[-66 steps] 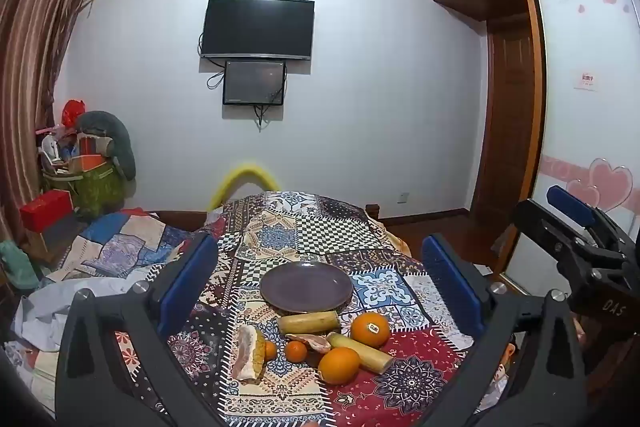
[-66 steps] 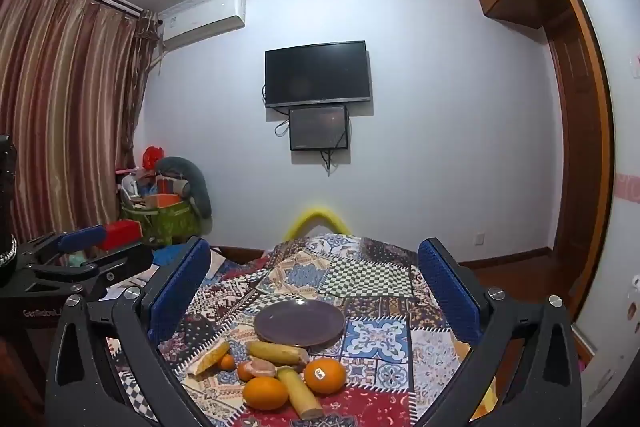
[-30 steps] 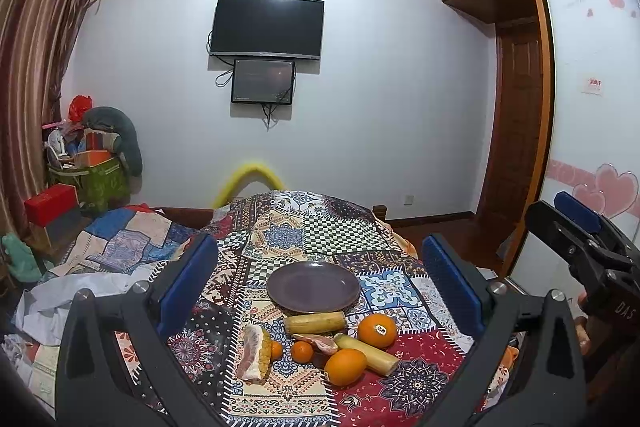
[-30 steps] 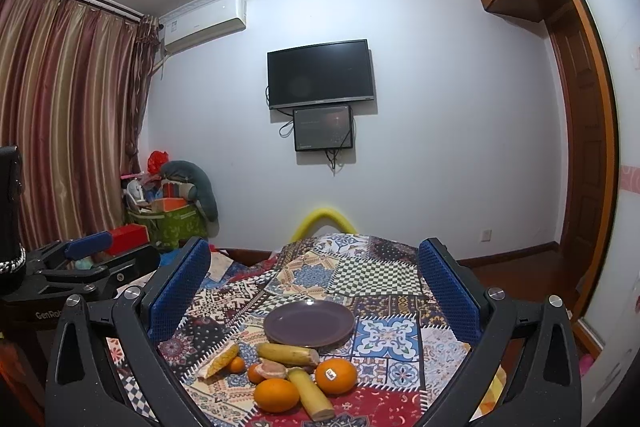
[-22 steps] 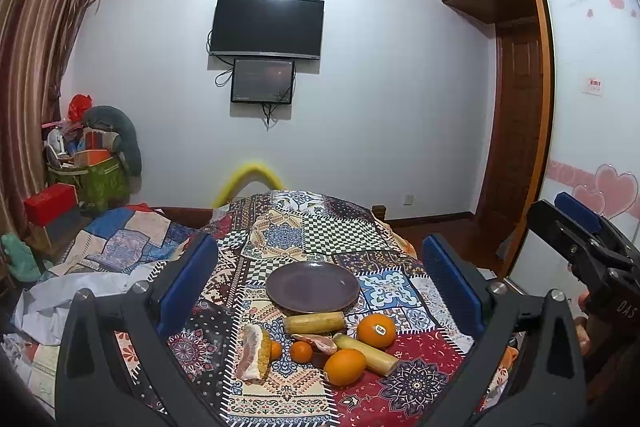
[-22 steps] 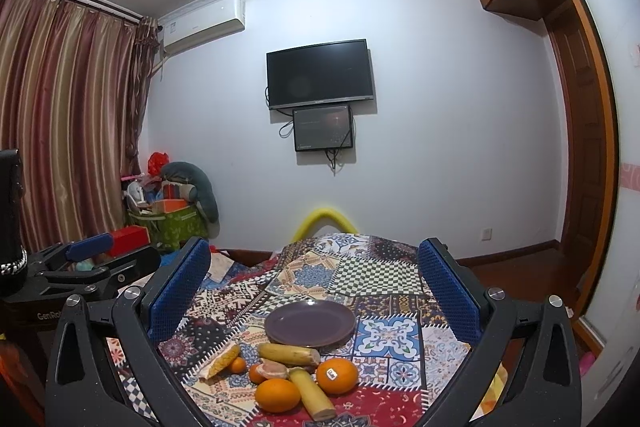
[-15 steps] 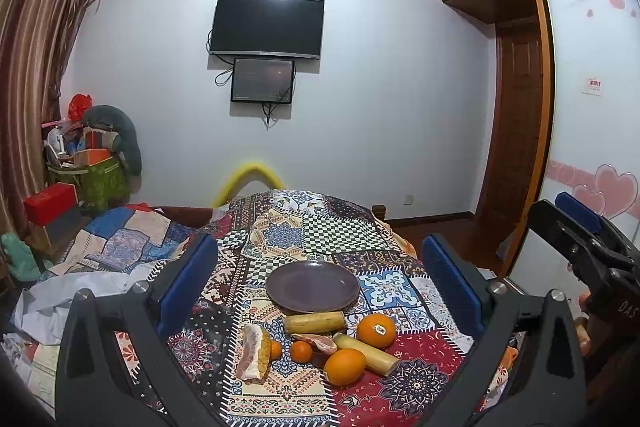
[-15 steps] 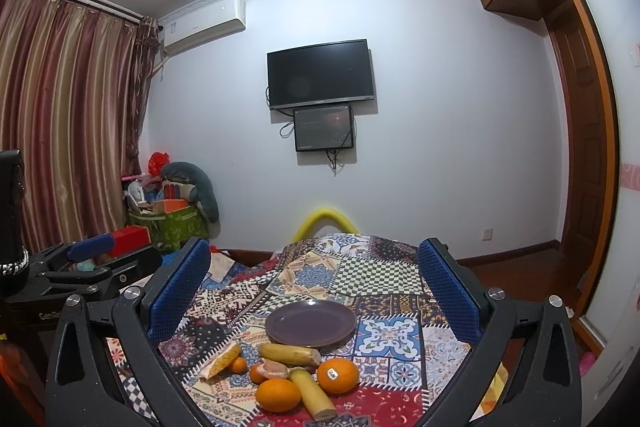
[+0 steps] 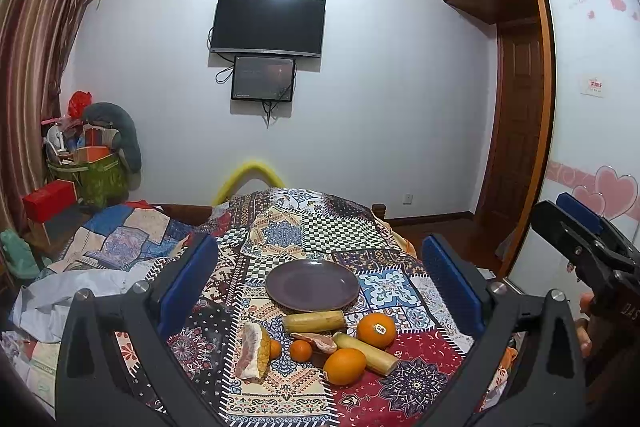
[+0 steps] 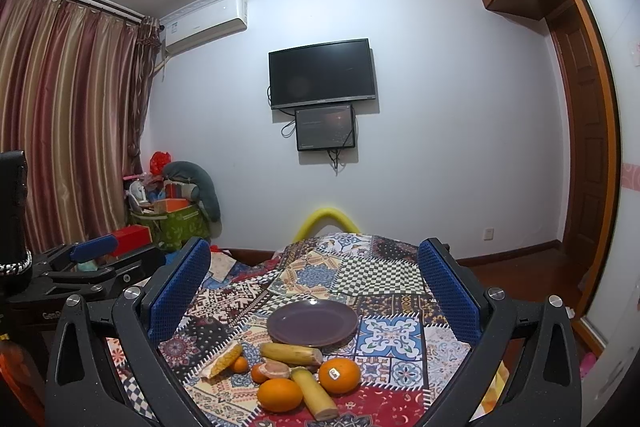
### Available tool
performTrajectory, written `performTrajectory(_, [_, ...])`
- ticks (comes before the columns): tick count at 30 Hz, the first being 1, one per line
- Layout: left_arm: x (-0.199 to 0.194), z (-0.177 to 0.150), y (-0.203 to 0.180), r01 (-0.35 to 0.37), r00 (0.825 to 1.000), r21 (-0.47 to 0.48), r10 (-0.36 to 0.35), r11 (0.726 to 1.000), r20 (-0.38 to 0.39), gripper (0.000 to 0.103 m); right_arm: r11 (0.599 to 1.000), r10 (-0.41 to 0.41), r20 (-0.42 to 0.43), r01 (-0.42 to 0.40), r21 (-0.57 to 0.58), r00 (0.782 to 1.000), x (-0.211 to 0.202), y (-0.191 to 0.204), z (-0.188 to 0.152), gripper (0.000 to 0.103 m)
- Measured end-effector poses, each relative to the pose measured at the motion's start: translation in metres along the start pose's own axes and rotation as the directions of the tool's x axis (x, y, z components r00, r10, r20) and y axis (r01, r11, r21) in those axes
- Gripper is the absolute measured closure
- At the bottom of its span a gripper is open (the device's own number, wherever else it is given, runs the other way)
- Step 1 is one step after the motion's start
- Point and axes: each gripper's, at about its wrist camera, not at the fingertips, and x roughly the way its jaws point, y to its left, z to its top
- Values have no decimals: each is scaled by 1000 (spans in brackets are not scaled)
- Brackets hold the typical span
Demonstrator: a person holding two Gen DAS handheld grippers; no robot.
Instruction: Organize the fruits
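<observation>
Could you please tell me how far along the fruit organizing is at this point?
Nothing looks done: the plate is bare. Nothing is in hand: the left gripper and right gripper are both open above the table. Left to do: the oranges, bananas and other pieces lie loose on the cloth beside the plate.

Glossy plate (image 9: 312, 285), patterned cloth tablecloth (image 9: 340, 231)

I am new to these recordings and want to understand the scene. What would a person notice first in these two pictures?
First, the patchwork cloth on the table, with an empty purple plate in the middle. In front of the plate lies a pile of fruit: two big oranges, two bananas and some small pieces. Both grippers, left and right, are open above the table and hold nothing.
</observation>
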Motion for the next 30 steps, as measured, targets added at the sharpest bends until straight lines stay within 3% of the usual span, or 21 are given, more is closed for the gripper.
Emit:
performTrajectory(23, [9, -3, 6, -4, 1000, -11, 4, 1000, -22, 0, 1000, -12, -16, 11, -9, 1000, 6, 2, -5, 0])
performTrajectory(30, [30, -16, 20, -27, 996, -11, 26, 1000, -89, 0, 999, -27, -108, 23, -39, 994, 30, -4, -26, 0])
